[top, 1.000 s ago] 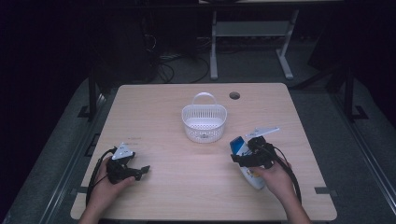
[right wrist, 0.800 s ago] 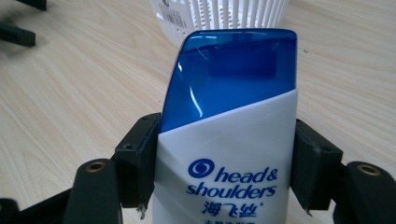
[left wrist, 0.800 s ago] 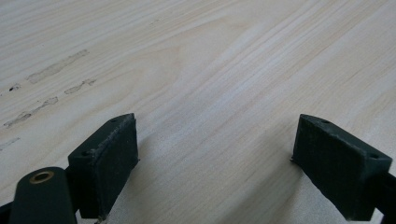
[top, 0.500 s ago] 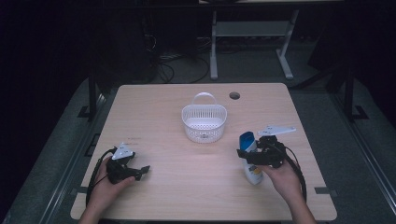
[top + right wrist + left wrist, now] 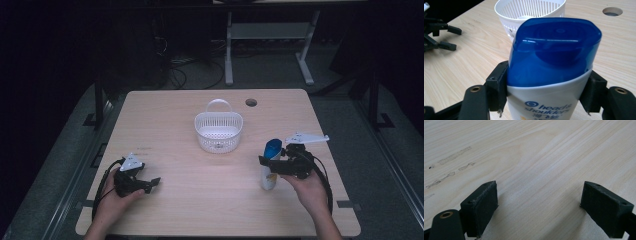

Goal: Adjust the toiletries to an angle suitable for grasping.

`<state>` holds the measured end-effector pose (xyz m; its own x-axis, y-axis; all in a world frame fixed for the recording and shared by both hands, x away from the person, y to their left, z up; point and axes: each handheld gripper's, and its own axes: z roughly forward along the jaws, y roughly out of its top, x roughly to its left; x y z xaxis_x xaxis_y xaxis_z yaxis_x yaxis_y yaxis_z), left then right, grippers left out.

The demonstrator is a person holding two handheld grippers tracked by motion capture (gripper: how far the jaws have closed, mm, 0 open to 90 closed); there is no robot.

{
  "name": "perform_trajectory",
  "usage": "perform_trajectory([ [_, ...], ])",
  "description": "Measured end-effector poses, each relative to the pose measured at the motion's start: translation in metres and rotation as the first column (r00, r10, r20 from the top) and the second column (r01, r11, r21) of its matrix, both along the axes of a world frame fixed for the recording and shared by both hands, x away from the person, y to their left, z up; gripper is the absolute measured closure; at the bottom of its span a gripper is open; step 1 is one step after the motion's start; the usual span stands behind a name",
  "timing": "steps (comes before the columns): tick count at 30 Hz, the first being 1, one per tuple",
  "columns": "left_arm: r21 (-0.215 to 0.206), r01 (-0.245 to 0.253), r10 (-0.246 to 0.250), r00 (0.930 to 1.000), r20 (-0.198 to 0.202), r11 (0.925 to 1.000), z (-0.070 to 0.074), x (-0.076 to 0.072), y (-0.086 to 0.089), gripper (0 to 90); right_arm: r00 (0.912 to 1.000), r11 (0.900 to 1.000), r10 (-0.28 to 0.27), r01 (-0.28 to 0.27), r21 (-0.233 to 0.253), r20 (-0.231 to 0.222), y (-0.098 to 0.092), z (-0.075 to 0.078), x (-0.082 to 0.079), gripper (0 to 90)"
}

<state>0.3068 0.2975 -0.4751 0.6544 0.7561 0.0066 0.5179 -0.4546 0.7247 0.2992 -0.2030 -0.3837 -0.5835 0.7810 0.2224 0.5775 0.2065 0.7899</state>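
A white shampoo bottle (image 5: pixel 270 165) with a blue cap (image 5: pixel 554 51) stands upright at the right of the wooden table (image 5: pixel 215 205), cap up. My right gripper (image 5: pixel 266 161) is shut on it just below the cap, one black pad on each side (image 5: pixel 496 85). A white slotted basket (image 5: pixel 218 129) with a handle stands at the table's middle, to the left of and beyond the bottle (image 5: pixel 529 12). My left gripper (image 5: pixel 152 184) rests low on the table at the front left, open, with bare wood between its pads (image 5: pixel 480 206).
A round cable hole (image 5: pixel 251 102) lies in the table behind the basket. Bare wood spreads between the two grippers and along the front edge. Dark floor, cables and a white desk frame (image 5: pixel 265 40) lie beyond the far edge.
My right gripper has moved right and a little forward with the bottle, which now stands upright. The left gripper has stayed still.
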Motion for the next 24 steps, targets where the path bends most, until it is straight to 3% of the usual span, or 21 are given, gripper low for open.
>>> perform_trajectory([
  [24, 0.000, 0.000, 0.000, 1.0000, -0.002, 1.0000, 0.000, 0.000, 0.000, 13.7, 0.9971, 0.999, -0.016, 0.013, 0.044, 0.074, 0.001, 0.026, 0.003, 34.4],
])
